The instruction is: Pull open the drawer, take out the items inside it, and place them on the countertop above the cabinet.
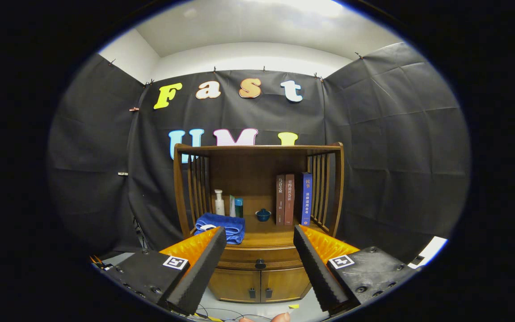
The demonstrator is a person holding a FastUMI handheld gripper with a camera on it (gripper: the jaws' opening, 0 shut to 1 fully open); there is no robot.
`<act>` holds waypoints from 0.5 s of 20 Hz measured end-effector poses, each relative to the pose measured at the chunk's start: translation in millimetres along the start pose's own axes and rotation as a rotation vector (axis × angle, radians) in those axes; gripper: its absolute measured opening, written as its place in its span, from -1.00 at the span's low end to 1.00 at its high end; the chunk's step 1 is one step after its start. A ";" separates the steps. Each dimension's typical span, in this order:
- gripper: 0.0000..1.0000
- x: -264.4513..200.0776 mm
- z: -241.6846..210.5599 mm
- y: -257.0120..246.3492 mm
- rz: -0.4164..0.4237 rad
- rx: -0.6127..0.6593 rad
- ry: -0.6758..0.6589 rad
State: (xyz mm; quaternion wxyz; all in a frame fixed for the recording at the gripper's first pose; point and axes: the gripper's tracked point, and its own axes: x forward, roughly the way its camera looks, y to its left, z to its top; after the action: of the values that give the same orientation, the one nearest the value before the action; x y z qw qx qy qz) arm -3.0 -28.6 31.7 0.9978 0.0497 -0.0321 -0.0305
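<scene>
While the drawer point(259, 256) is closed, the gripper point(259, 248) hangs in front of the wooden cabinet point(257, 210) with its two fingers spread wide apart and nothing between them. Seen through the gap between the fingers, the drawer runs across the cabinet's front just under the countertop point(266, 236), with a small dark knob point(260, 264) at its middle. That knob lies beyond the fingertips and roughly centred between them, so the gripper appears lined up to reach for it; this looks like the start of the task, with nothing taken out. Whatever the drawer holds is hidden.

Below the drawer are two small doors point(259, 284), both closed. Above it, the countertop forms an open shelf with slatted sides. On the shelf, a folded blue towel point(221, 226) lies at the left front. Behind the towel stand a white pump bottle point(219, 203) and a teal tube point(238, 207). A small dark blue lidded pot point(263, 215) sits near the middle, and three books point(293, 199) stand upright at the right. The middle front of the countertop looks bare, likely room for the drawer's items.
</scene>
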 end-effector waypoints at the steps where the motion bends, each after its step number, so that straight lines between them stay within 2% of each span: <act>1: 0.97 2.2 0.1 1.4 0.001 -0.006 0.000; 10: 0.97 22.1 -22.2 12.6 0.019 -0.045 -0.006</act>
State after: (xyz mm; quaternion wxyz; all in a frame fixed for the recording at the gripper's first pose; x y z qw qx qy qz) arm 21.3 -15.4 12.3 0.9988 0.0268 -0.0350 -0.0219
